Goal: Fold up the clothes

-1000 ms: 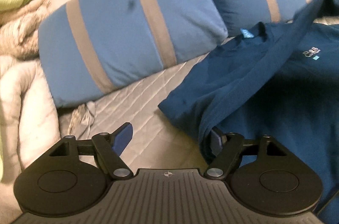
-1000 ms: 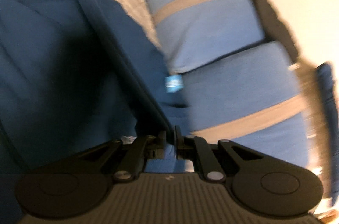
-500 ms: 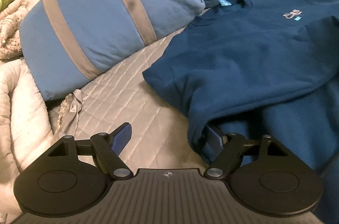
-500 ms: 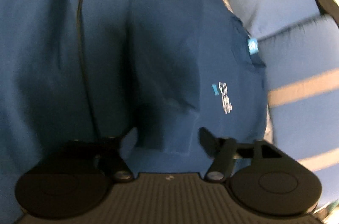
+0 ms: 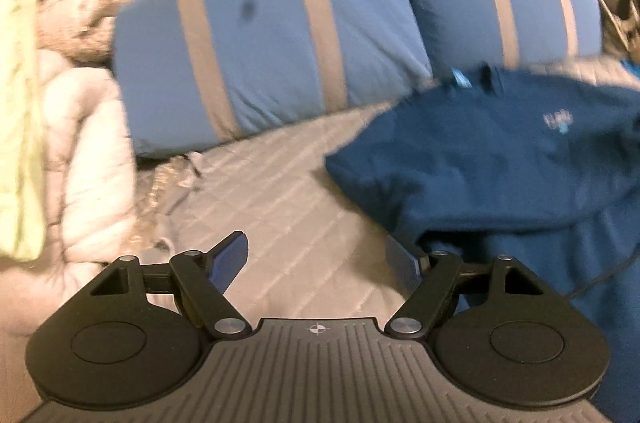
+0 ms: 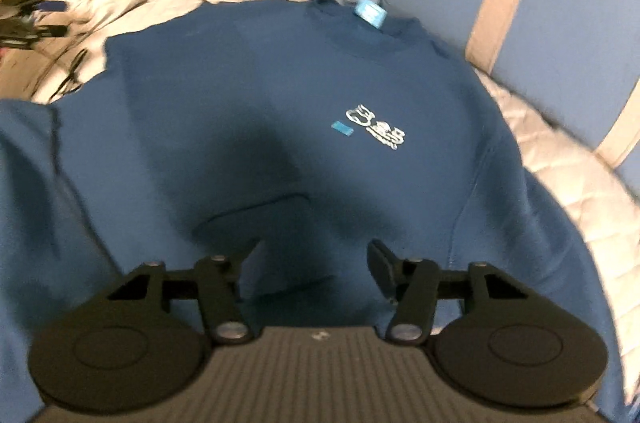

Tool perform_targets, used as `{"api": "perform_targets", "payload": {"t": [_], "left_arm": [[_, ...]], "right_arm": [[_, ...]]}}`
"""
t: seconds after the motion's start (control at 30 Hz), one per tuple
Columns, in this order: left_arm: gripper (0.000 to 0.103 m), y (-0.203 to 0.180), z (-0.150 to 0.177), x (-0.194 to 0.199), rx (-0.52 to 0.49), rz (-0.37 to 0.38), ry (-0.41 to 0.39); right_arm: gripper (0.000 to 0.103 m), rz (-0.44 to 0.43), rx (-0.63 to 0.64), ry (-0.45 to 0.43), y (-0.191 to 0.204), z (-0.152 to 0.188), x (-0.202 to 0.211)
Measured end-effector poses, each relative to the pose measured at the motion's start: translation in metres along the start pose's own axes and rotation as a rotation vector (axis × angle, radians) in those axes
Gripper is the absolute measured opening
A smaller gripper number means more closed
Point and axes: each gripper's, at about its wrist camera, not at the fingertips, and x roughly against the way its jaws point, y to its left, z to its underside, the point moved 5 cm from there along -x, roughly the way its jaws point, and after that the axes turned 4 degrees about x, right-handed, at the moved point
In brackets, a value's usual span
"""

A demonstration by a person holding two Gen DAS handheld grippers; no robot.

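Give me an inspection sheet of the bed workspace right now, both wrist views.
Surface: grey quilted bedspread, partly covered.
Job's things: navy sweatshirt lying front up, logo and neck tag showing.
Clutter: pale duvet and green cloth heaped at the left.
Grippers: left gripper open, one side at the sweatshirt's edge; right gripper open over the sweatshirt.
Cables: thin dark cable across the fabric.
Surroundings: two blue striped pillows behind.

Sweatshirt (image 6: 280, 95) flat on quilt (image 5: 280, 215), collar toward pillows (image 5: 280, 35) behind; blankets (image 5: 72, 127) piled left.
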Motion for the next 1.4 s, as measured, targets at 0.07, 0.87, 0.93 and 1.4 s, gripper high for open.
{"api": "perform_targets", "payload": {"t": [0.07, 0.87, 0.93, 1.4], "left_arm": [[0.076, 0.011, -0.006, 0.012, 0.046, -0.01, -0.019], [0.076, 0.046, -0.083, 0.093, 0.177, -0.047, -0.231], [0.077, 0.043, -0.102, 0.089, 0.144, -0.044, -0.239], [0.083, -0.001, -0.233, 0.09, 0.188, 0.074, -0.418]], "right_arm": [[0.046, 0.006, -0.002, 0.018, 0.0, 0.003, -0.016], [0.082, 0.366, -0.002, 0.029, -0.064, -0.008, 0.053], [0.088, 0.42, -0.028, -0.014, -0.074, -0.01, 0.071], [0.103, 0.795, -0.417, -0.489, -0.152, -0.01, 0.276]]}}
